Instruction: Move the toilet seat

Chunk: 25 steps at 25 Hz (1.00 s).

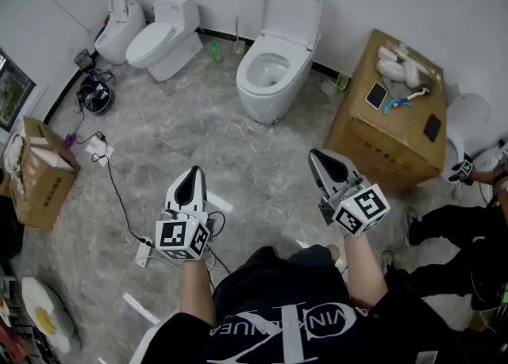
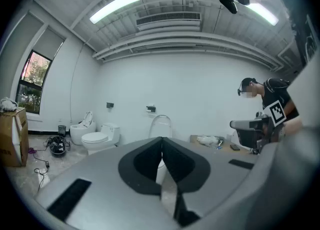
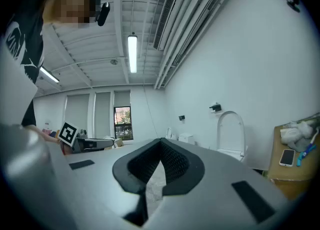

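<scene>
While the left gripper point(image 1: 192, 176) and right gripper point(image 1: 319, 160) sit closed and empty, well apart from the toilet point(image 1: 266, 85), its raised seat point(image 1: 294, 1) could slam down if pushed hard.

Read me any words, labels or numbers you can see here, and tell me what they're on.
"VIN": white letters on the black shirt; the rest is unreadable.
Red print on the left cardboard box: too small to read.
Dark print on the right cardboard box: too small to read.
</scene>
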Tool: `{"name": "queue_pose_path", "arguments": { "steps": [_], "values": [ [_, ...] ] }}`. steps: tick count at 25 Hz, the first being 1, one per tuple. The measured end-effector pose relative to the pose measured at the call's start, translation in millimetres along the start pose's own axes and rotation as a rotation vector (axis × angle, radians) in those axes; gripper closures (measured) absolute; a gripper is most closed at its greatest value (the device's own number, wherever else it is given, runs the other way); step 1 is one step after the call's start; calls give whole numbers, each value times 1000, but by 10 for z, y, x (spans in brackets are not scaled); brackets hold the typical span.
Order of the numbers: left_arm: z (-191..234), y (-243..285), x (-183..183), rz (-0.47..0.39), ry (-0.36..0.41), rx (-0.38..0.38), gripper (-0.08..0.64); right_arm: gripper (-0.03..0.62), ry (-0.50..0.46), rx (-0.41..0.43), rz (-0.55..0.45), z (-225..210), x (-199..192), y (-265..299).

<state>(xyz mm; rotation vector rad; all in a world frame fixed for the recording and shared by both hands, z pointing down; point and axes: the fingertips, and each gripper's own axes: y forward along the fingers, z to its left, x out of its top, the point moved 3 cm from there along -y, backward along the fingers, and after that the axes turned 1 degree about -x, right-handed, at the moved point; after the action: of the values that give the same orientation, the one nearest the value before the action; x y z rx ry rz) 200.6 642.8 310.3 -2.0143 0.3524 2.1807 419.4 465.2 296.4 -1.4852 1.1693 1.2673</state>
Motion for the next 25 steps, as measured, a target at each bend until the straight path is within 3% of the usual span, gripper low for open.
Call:
{"name": "queue_pose_path", "arguments": {
  "steps": [12, 15, 18, 22, 25],
  "values": [
    [-22, 56, -65, 0, -29, -27, 561, 579, -19, -31, 0, 48, -5, -56],
    [-10, 140, -72, -11, -60, -26, 556, 466, 8, -46, 1, -77, -18, -48],
    [35, 266, -107, -9, -98, -31, 475, 448, 10, -42, 20, -230, -84, 54],
    [232, 395, -175, 49, -50, -18, 468, 442, 52, -55, 28, -438, -208, 323],
    [479, 606, -184, 47, -83, 4, 468, 432, 74, -46, 41, -523, -245, 620]
  ]
}}
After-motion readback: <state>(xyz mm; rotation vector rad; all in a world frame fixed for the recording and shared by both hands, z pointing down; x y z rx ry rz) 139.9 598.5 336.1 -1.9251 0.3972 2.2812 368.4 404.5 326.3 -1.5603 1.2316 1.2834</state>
